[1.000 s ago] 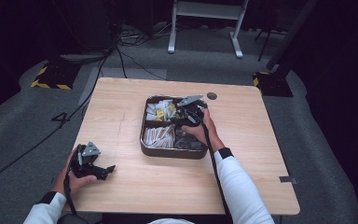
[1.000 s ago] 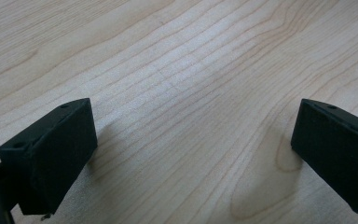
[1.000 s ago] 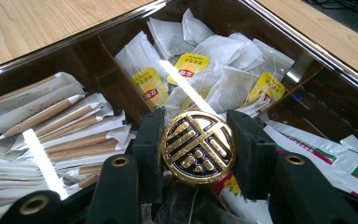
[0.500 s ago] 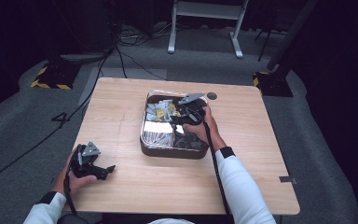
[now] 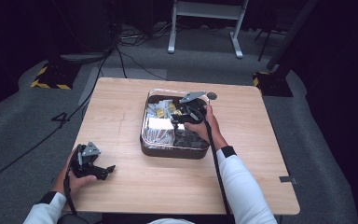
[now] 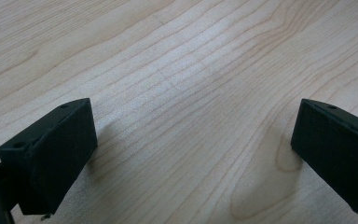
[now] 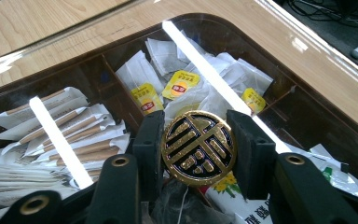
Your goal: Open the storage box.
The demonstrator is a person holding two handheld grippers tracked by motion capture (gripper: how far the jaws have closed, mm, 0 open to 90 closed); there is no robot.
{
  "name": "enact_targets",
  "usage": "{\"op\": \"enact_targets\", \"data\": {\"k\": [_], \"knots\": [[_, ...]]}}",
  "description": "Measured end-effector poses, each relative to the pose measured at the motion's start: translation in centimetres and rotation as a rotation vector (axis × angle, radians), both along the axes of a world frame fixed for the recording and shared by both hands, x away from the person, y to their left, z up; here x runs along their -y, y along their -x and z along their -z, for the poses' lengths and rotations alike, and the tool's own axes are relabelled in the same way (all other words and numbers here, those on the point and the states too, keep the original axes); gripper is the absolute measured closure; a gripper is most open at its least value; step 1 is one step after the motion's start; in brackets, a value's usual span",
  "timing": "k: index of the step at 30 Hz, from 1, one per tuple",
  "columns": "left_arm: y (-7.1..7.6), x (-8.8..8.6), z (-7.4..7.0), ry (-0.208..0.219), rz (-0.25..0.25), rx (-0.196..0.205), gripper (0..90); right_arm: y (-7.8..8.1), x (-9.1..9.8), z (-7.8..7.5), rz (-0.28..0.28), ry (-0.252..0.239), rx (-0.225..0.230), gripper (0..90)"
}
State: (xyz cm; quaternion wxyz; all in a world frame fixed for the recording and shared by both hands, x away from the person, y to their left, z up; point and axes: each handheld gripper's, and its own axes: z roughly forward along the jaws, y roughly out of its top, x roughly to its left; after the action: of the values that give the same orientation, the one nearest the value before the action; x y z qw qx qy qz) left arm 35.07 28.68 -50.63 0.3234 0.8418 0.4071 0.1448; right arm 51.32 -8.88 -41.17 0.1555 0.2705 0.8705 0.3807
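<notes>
Wood-grain table (image 5: 121,116); right gripper (image 7: 198,149) clamps round gold-black knob (image 7: 198,147).

High view: fixed above the person's side, facing forward and down, far enough to take in the whole worktop (image 5: 121,107). Left gripper view: very close, low over bare wood. Right gripper view: close, angled down into the tray (image 7: 307,116), which the high view shares.
</notes>
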Motion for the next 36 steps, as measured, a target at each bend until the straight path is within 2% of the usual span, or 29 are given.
{"op": "enact_targets", "data": {"k": [22,30,36], "knots": [[0.0,0.0,0.0,0.000,0.000,0.000,0.5,0.5,1.9,-1.5,0.014,-0.008,0.017,59.4],[0.0,0.0,0.0,-0.001,0.000,0.000,0.5,1.3,4.0,-2.3,0.030,-0.006,0.036,59.4],[0.0,0.0,0.0,0.000,0.001,0.000,0.5,1.8,6.0,-2.8,0.051,-0.023,0.041,59.4]]}}
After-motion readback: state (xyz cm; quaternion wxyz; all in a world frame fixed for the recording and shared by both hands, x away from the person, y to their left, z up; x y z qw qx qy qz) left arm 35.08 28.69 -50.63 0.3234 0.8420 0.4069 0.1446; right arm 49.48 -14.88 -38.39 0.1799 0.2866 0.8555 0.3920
